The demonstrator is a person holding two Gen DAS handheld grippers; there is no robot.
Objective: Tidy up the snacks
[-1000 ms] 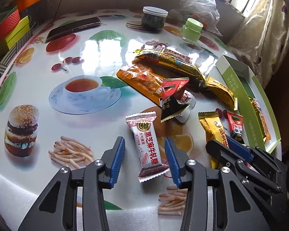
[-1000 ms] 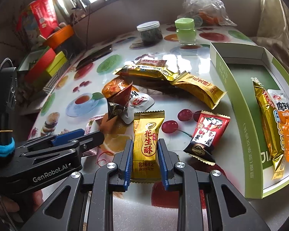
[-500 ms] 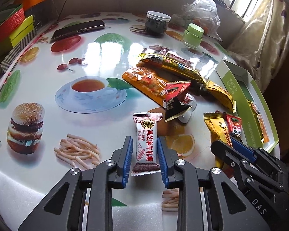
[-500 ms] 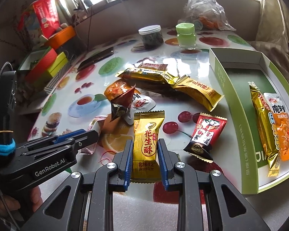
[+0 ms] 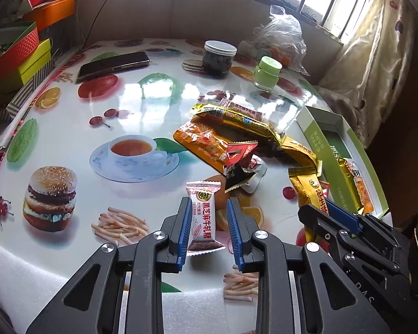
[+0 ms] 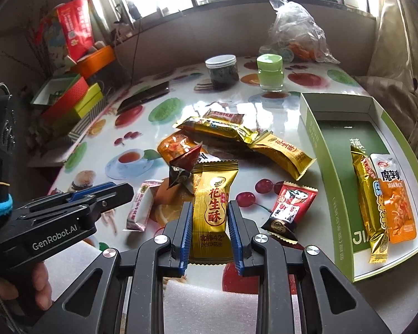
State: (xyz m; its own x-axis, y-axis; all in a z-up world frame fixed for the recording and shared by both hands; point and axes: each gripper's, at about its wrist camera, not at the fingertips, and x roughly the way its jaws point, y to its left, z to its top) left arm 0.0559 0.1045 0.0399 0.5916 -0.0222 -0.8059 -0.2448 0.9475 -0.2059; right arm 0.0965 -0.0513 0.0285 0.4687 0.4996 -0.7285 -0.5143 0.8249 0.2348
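My left gripper (image 5: 209, 228) is shut on a white and pink candy packet (image 5: 203, 217) and holds it above the table; the packet also shows in the right wrist view (image 6: 142, 206). My right gripper (image 6: 210, 222) is shut on a gold peanut-candy packet (image 6: 213, 206), lifted off the table, also seen in the left wrist view (image 5: 309, 192). The green and white box (image 6: 331, 167) at the right holds a gold bar (image 6: 369, 194) and an orange packet (image 6: 397, 203). Loose snacks lie mid-table: a red packet (image 6: 292, 208), gold packets (image 6: 281, 151), an orange packet (image 5: 200, 142).
A dark jar (image 6: 221, 72), a green jar (image 6: 270, 73), a plastic bag (image 6: 295, 36) and a phone (image 5: 114, 65) stand at the back of the table. Coloured boxes (image 6: 72, 100) are stacked at the left. The table's front edge is close under both grippers.
My left gripper has closed on the white candy packet and lifted it. My right gripper has raised the gold packet off the table.
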